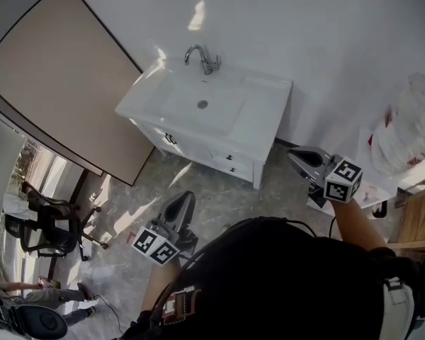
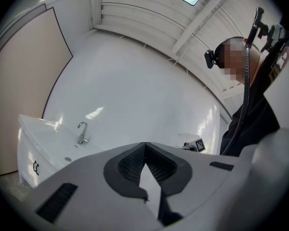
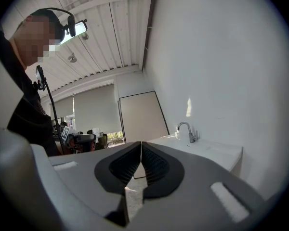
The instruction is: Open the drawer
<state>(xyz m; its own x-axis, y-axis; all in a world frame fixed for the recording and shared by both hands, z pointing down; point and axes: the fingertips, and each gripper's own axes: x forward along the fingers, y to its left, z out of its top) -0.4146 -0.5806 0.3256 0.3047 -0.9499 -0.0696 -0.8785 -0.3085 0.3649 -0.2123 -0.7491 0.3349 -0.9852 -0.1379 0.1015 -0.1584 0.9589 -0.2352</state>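
A white vanity cabinet (image 1: 198, 144) with a sink basin (image 1: 198, 103) and a chrome faucet (image 1: 202, 57) stands against the white wall. Its front carries drawers with small dark handles (image 1: 231, 159), and another dark handle (image 1: 171, 139) sits further left. My left gripper (image 1: 185, 197) hovers over the floor in front of the cabinet, apart from it, jaws shut and empty. My right gripper (image 1: 295, 154) hangs to the cabinet's right, also shut with nothing in it. The left gripper view shows the faucet (image 2: 82, 133) and a handle (image 2: 36, 167). The right gripper view shows the vanity (image 3: 216, 153) from its side.
A large tan panel (image 1: 64, 69) leans against the wall left of the vanity. An office chair (image 1: 46, 225) stands on the grey stone floor at the far left. A clear plastic bag (image 1: 411, 126) and wooden furniture (image 1: 421, 218) are on the right.
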